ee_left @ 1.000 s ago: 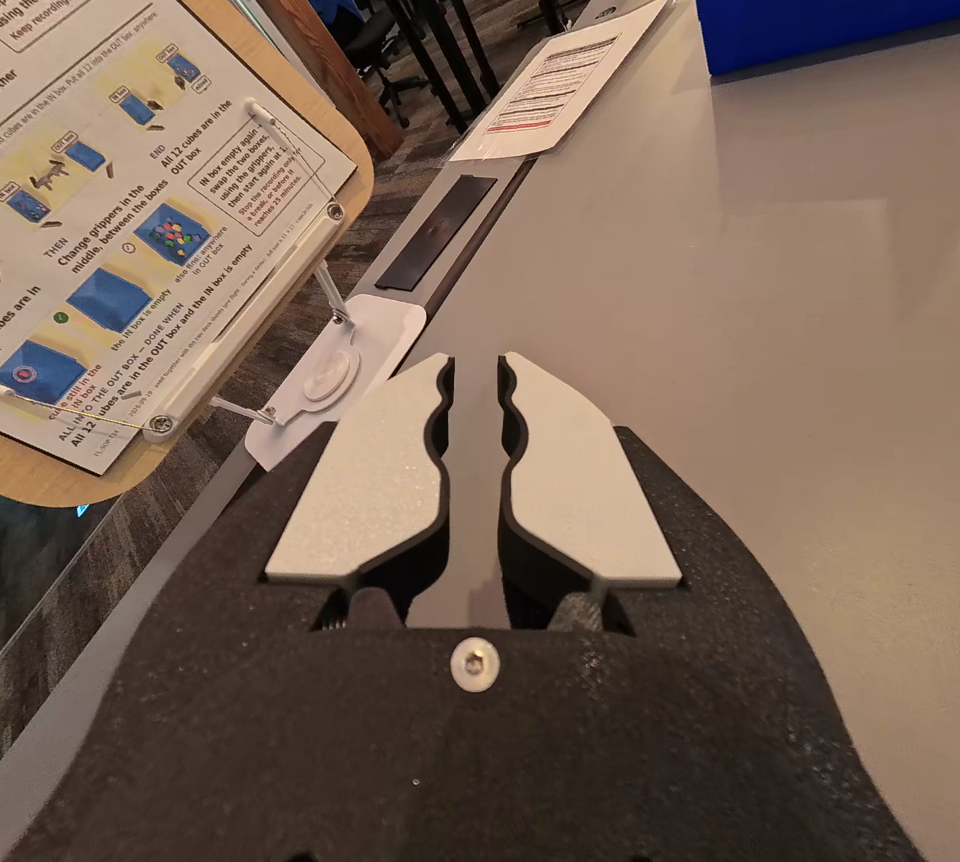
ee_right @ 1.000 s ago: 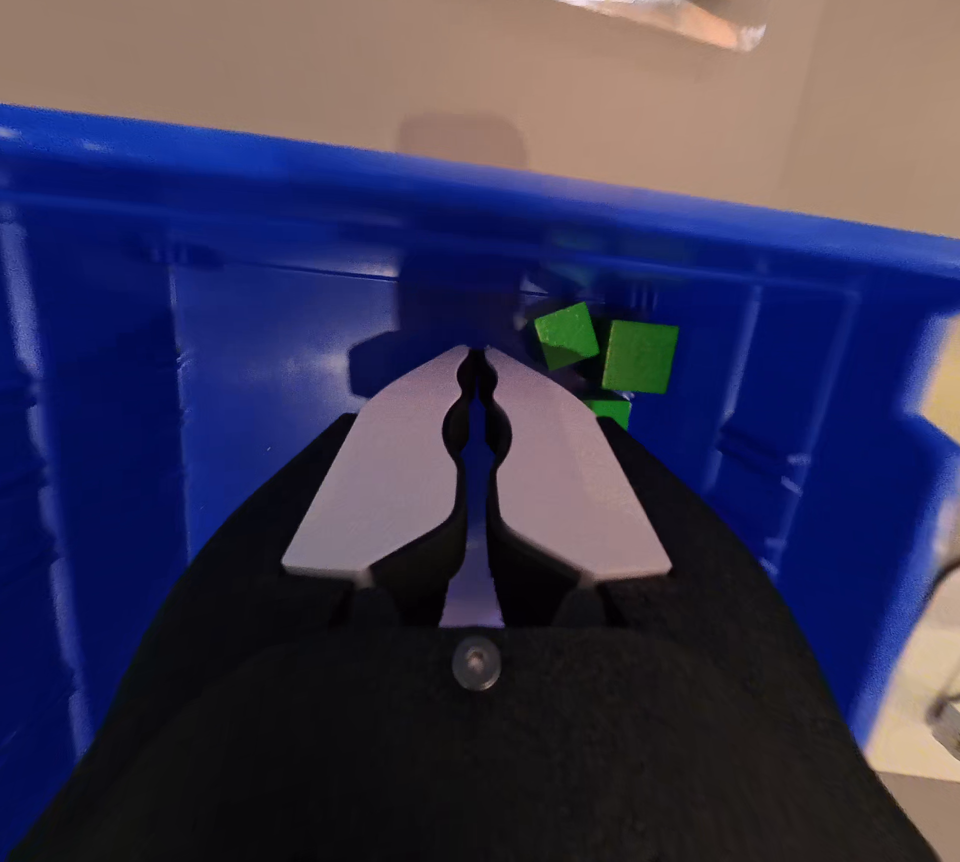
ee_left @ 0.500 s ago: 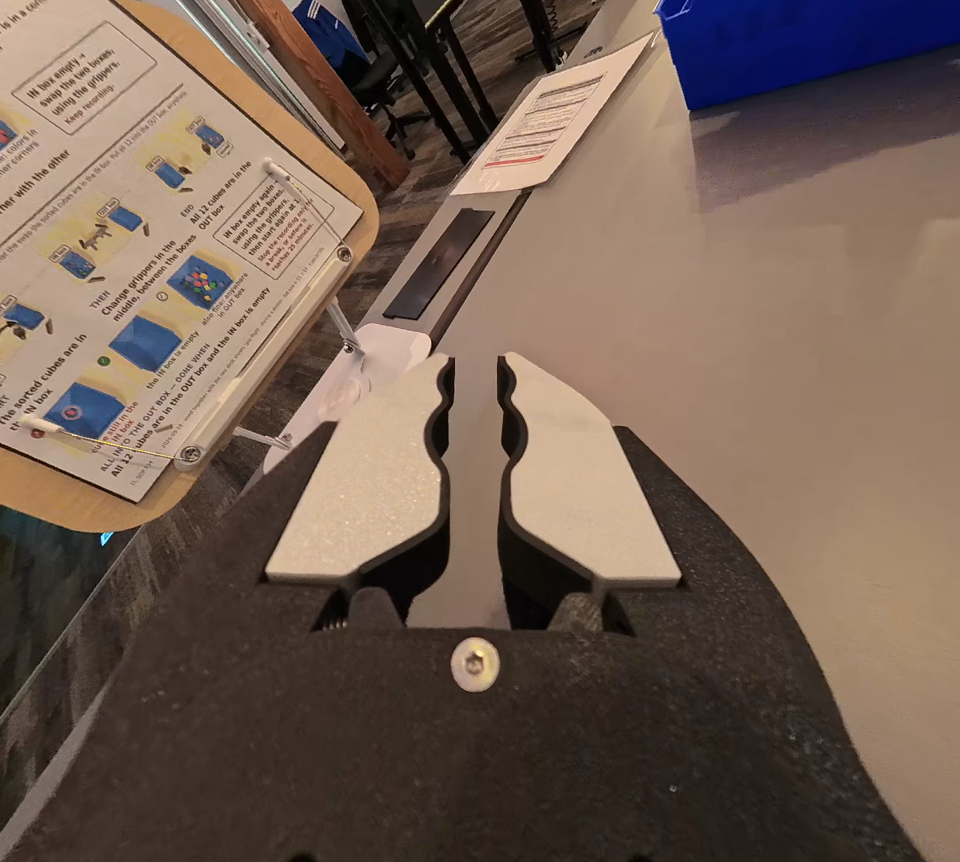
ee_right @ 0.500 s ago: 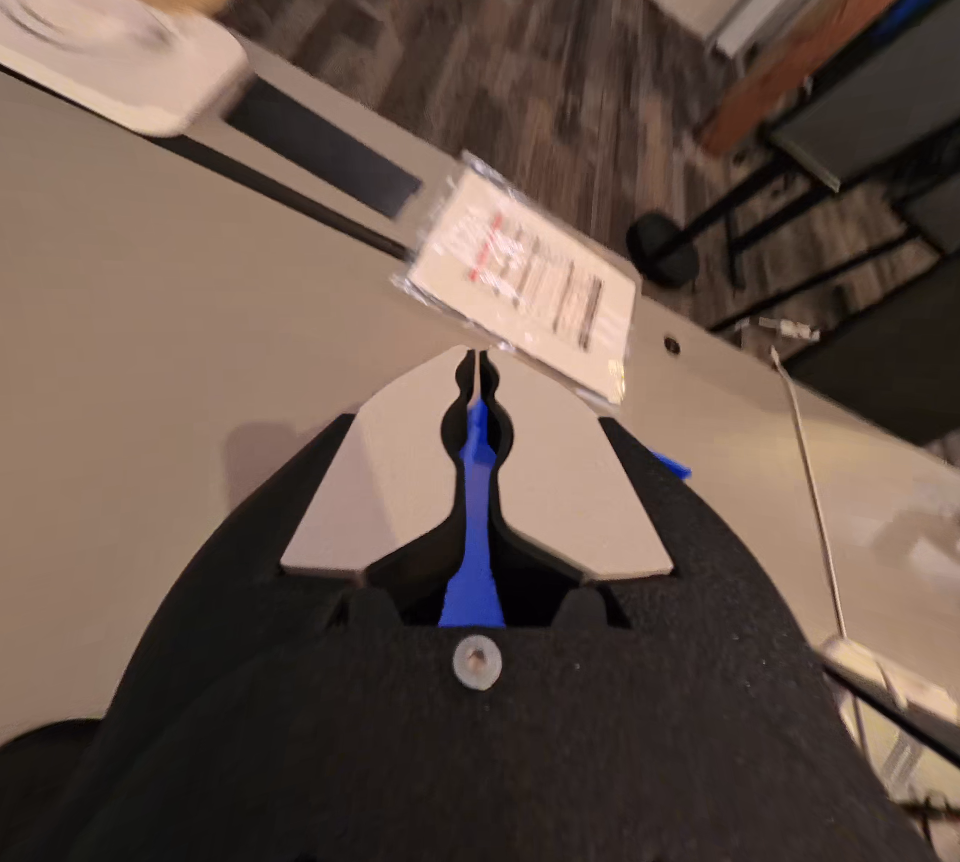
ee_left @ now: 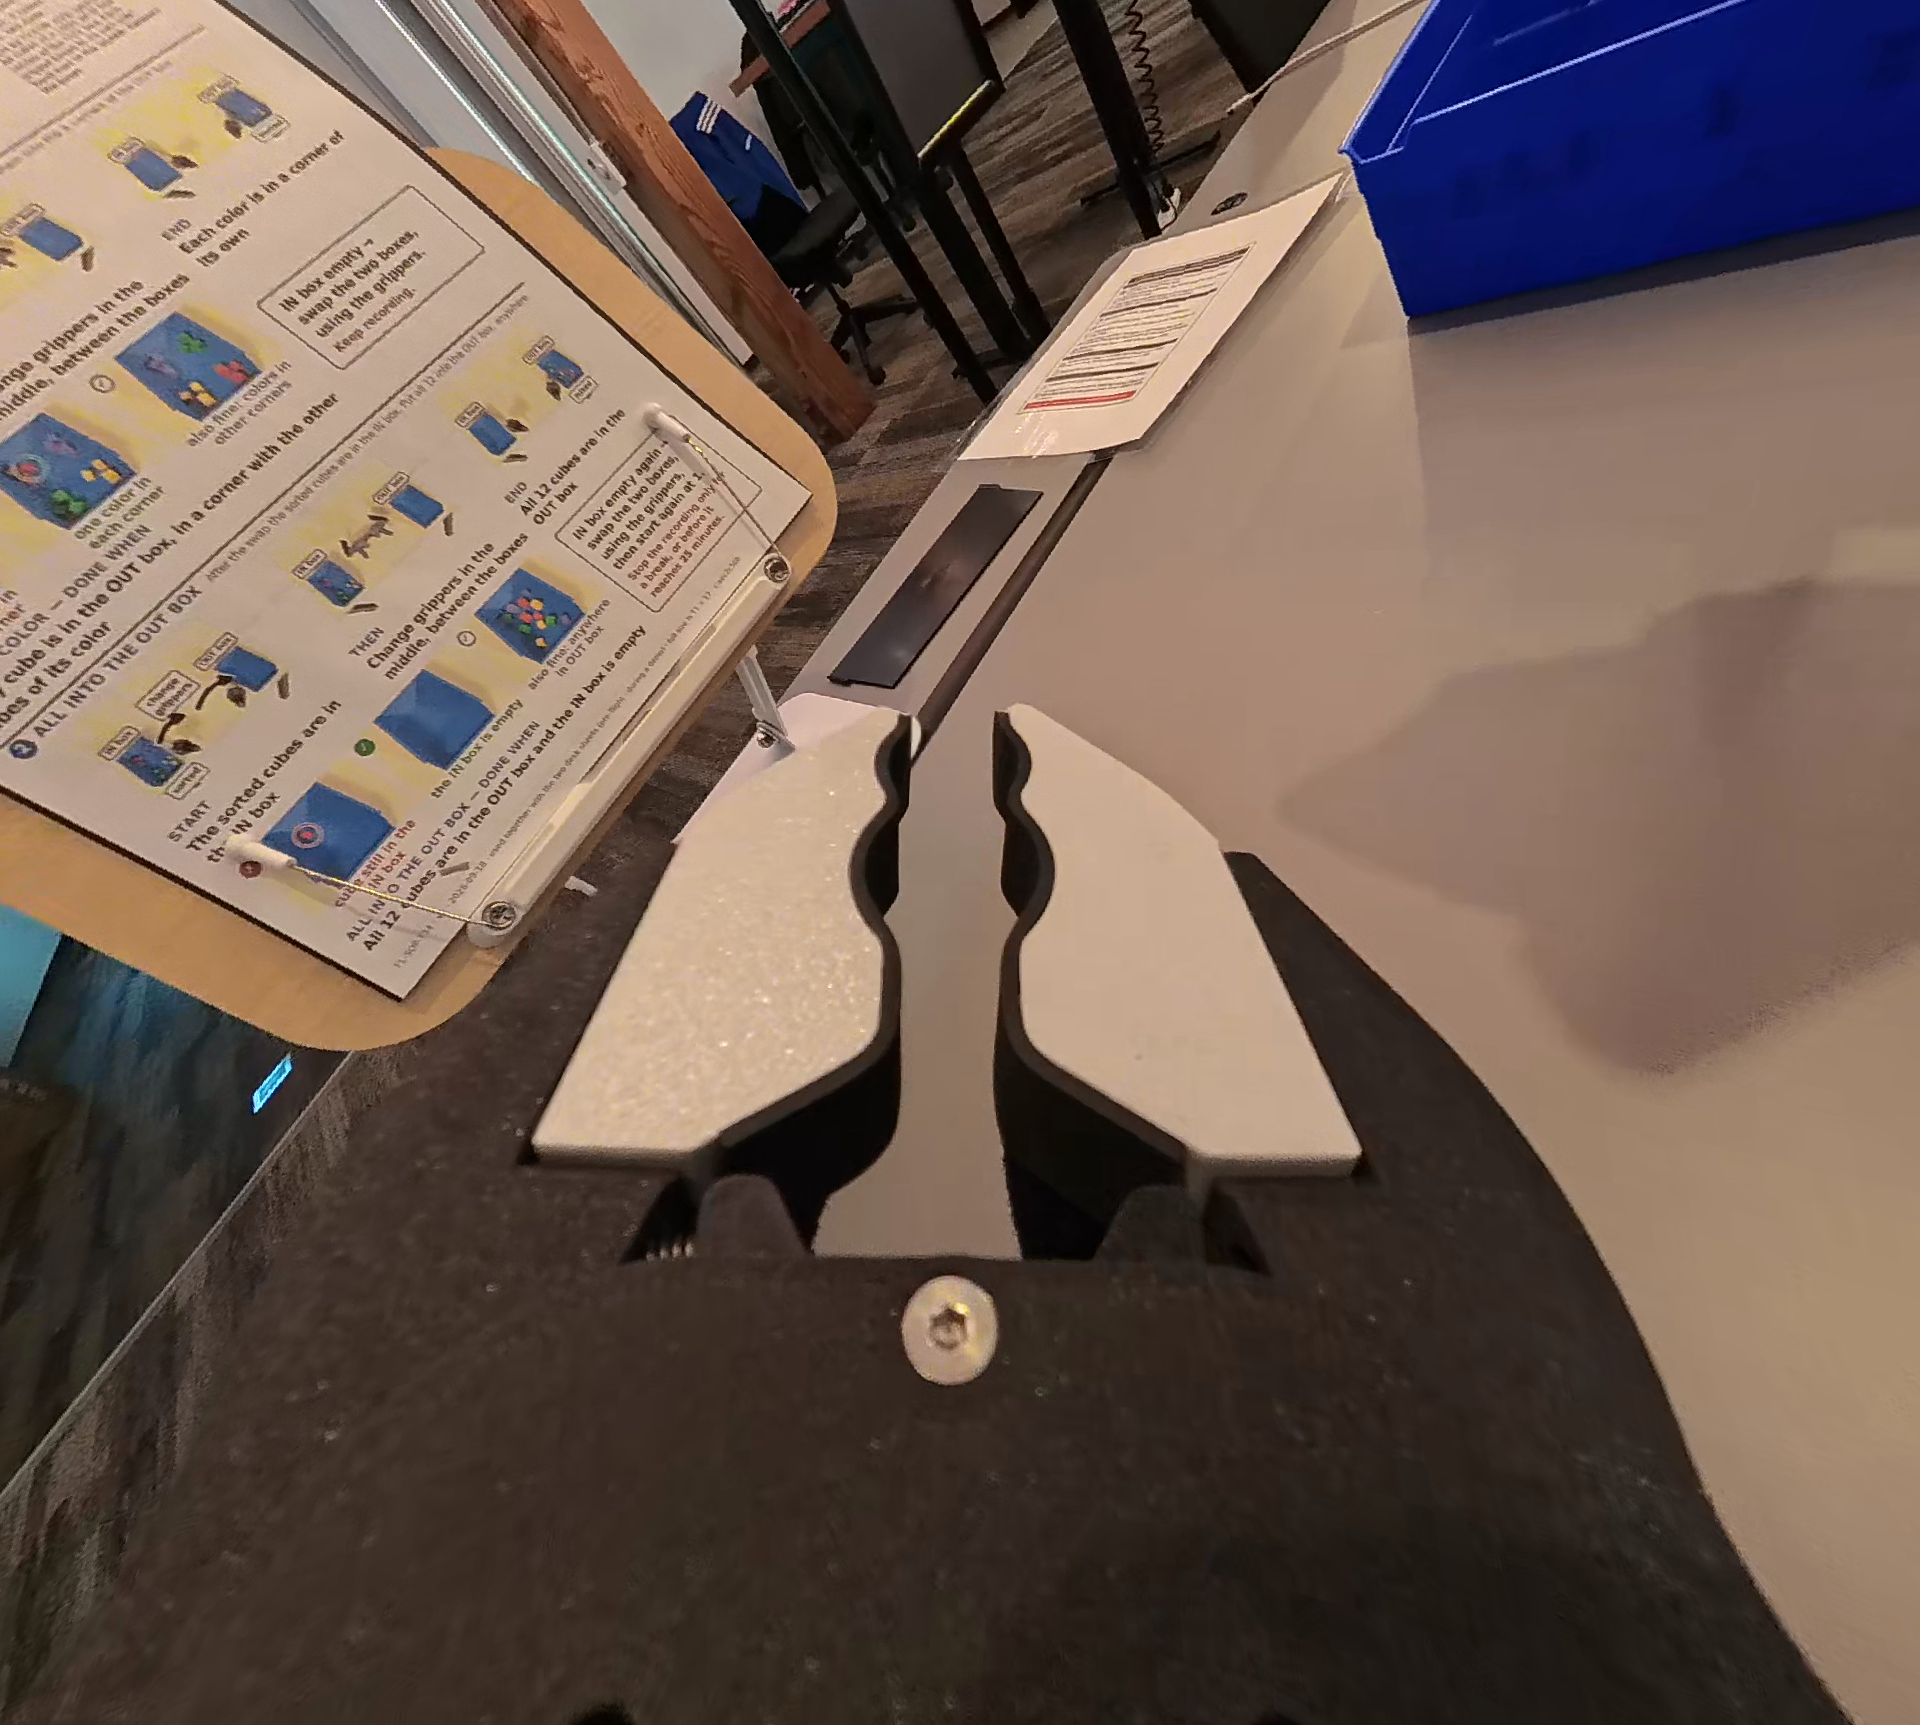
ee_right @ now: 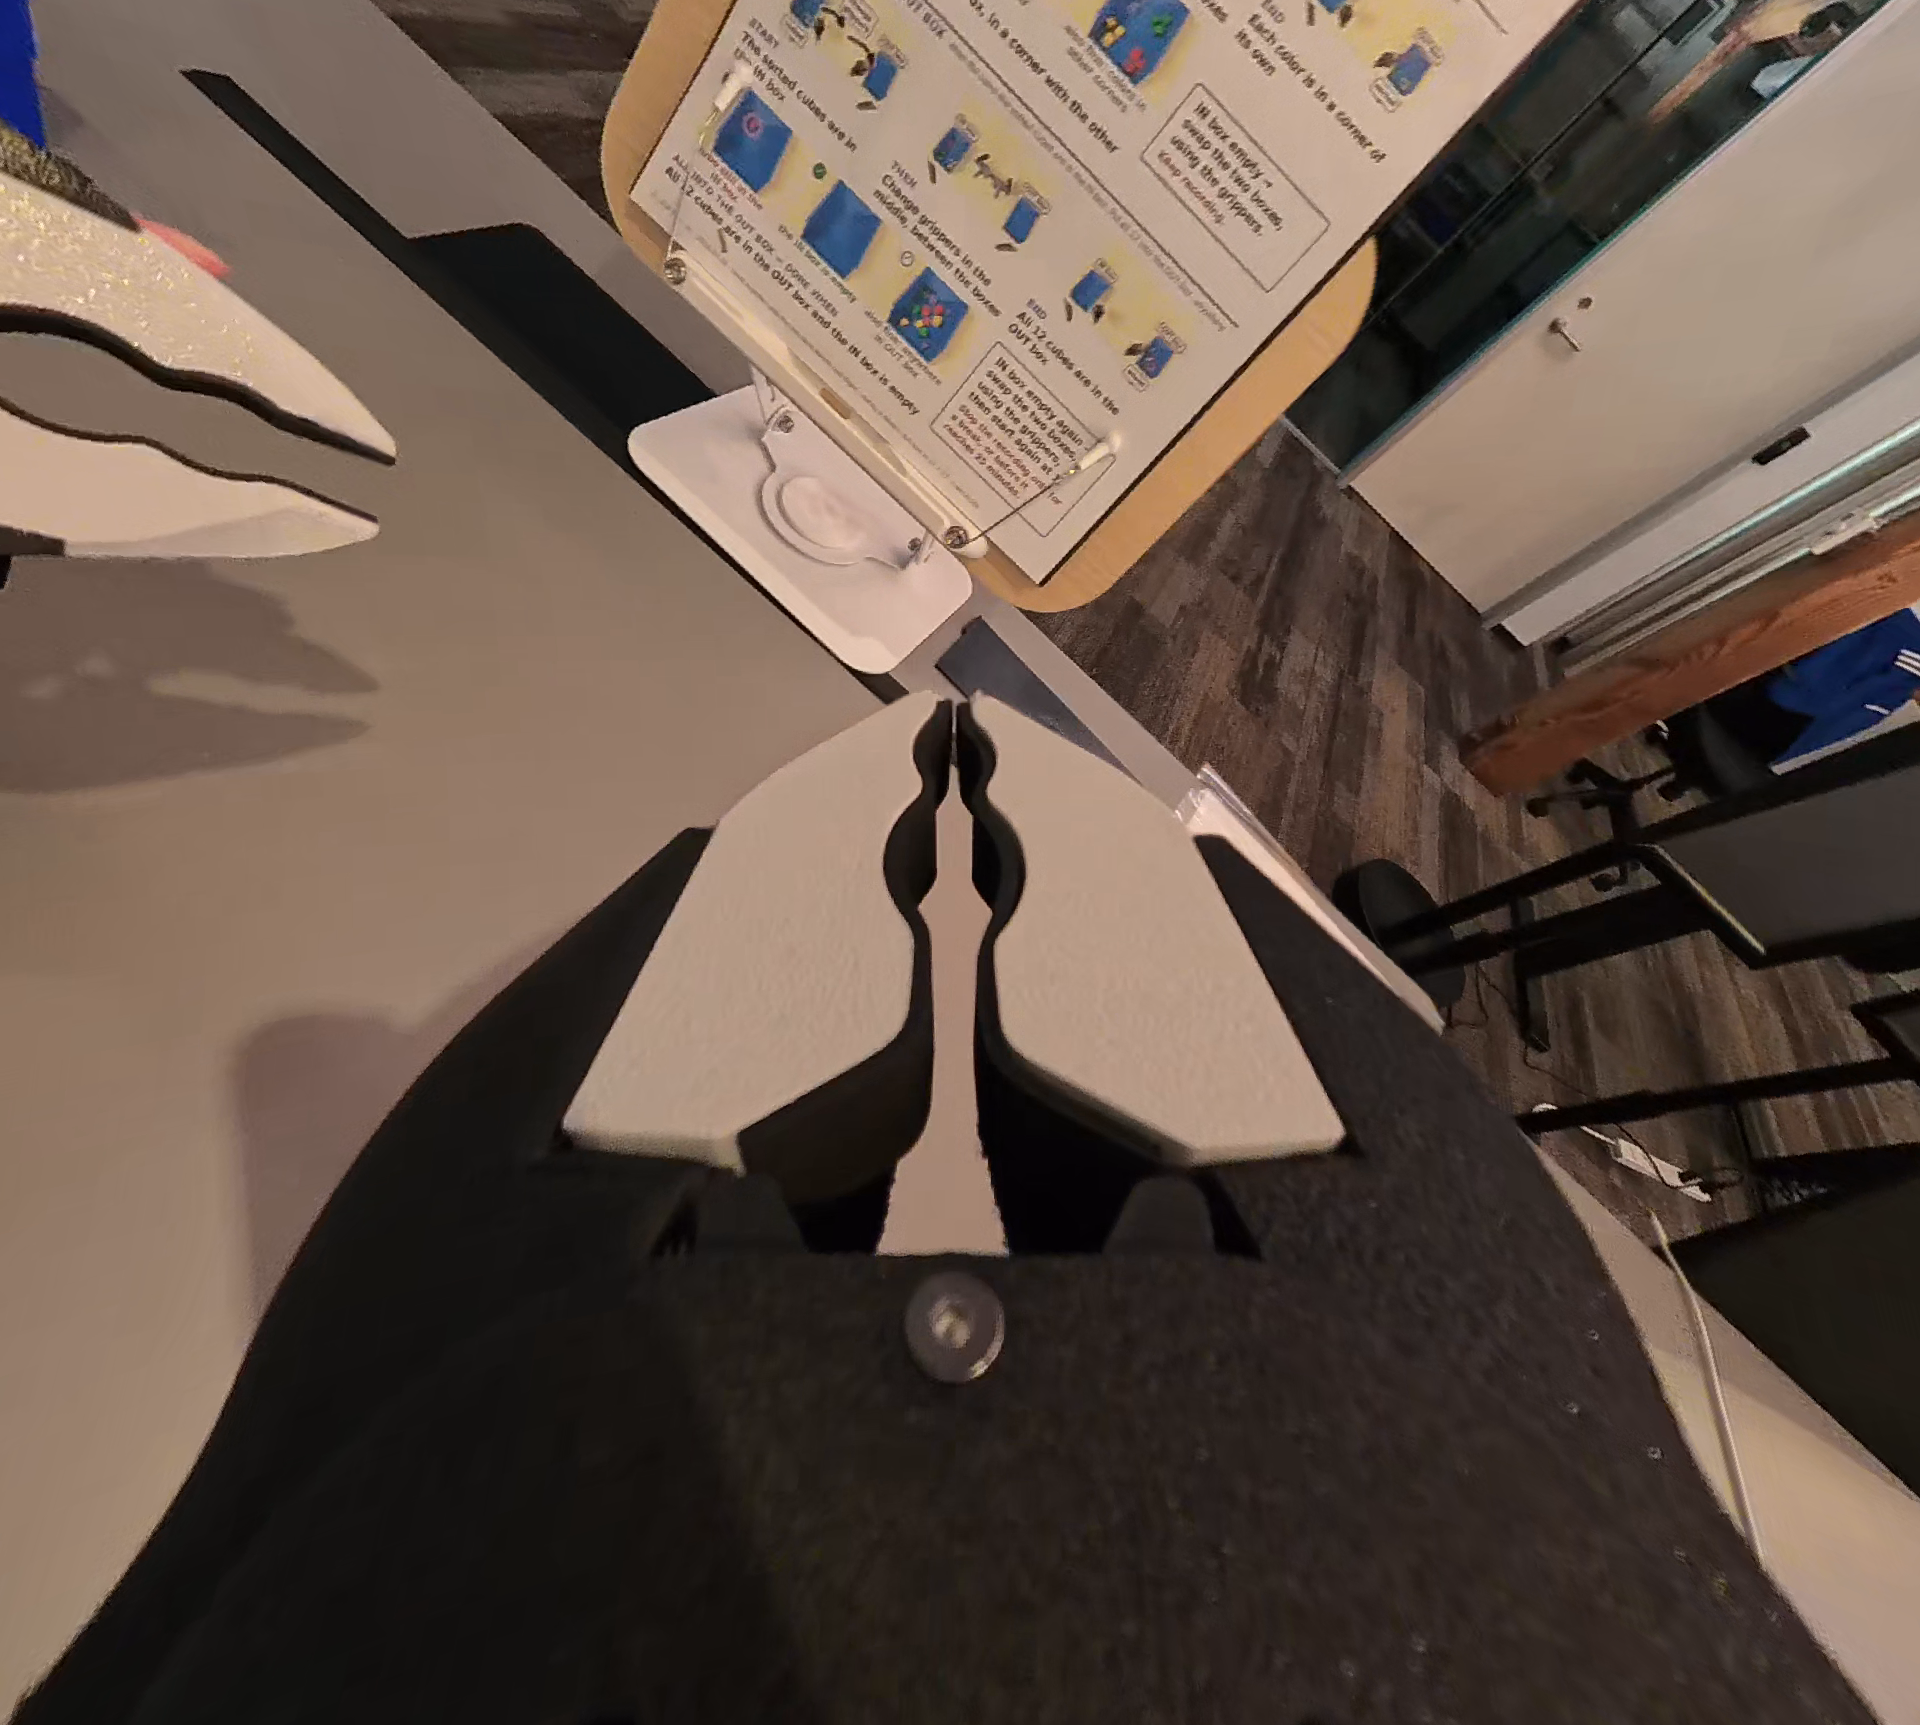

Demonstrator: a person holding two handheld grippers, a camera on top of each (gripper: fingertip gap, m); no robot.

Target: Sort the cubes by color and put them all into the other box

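A blue box (ee_left: 1662, 117) stands on the grey table (ee_left: 1455, 688) at the far right in the left wrist view; its inside is hidden and no cubes show in either view. My left gripper (ee_left: 951, 725) hovers low over the table with a narrow gap between its fingers and nothing in it. It also shows at the left edge of the right wrist view (ee_right: 353, 470). My right gripper (ee_right: 953, 714) is shut and empty, pointing at the table's far edge, near the white stand base (ee_right: 810, 522).
An instruction board (ee_left: 364, 532) on a wooden panel stands at the table's far edge, also in the right wrist view (ee_right: 1039, 117). A laminated sheet (ee_left: 1153, 335) and a black strip (ee_left: 935, 584) lie along that edge. Desks and chairs stand beyond.
My right gripper has left the blue box holding green cubes and swung over the table to face the instruction board. My left gripper has shifted slightly; its gap is unchanged.
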